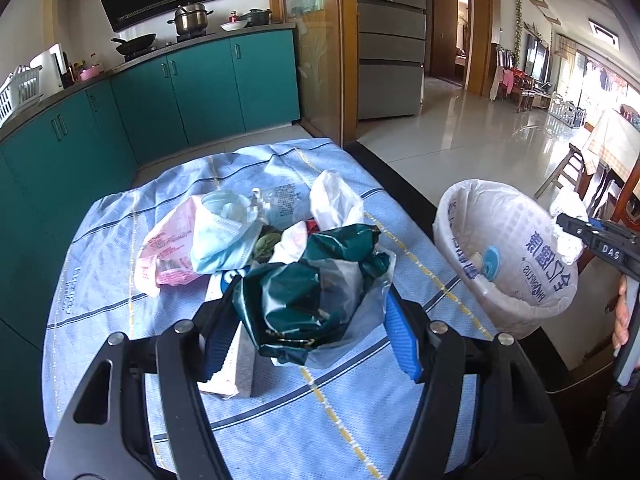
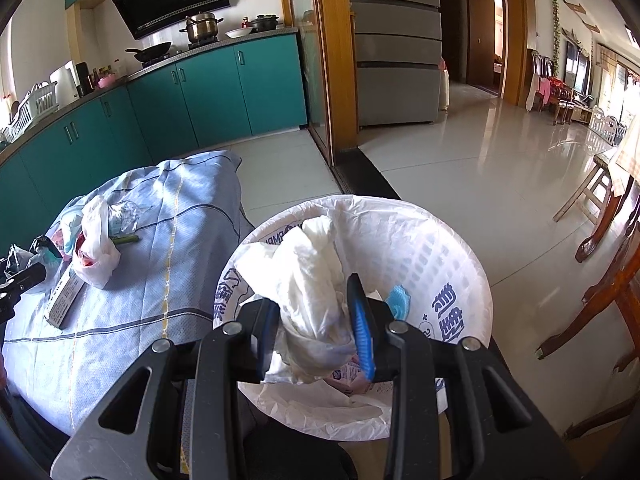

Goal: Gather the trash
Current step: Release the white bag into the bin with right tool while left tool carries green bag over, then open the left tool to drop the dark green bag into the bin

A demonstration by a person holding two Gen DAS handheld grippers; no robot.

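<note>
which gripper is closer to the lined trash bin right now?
Right. The right gripper holds white crumpled plastic directly over the trash bin. The left gripper is off beside it over the table, shut on a dark green bag.

Teal cabinets (image 1: 208, 88), steel pot (image 1: 192, 18) on the stove, grey fridge (image 2: 396, 60) — glossy tiled floor (image 2: 500, 152).

Left gripper (image 1: 310, 316): black frame, two arms with slot cut-outs, round silver screws at joints, blue ribbed pads (image 1: 402, 332) on fingers. Right gripper (image 2: 316, 316): same black frame, silver screws, blue ribbed pads (image 2: 362, 328). White letters "DAS" on its side. Fingertips of hand (image 1: 621, 314) on handle.
</note>
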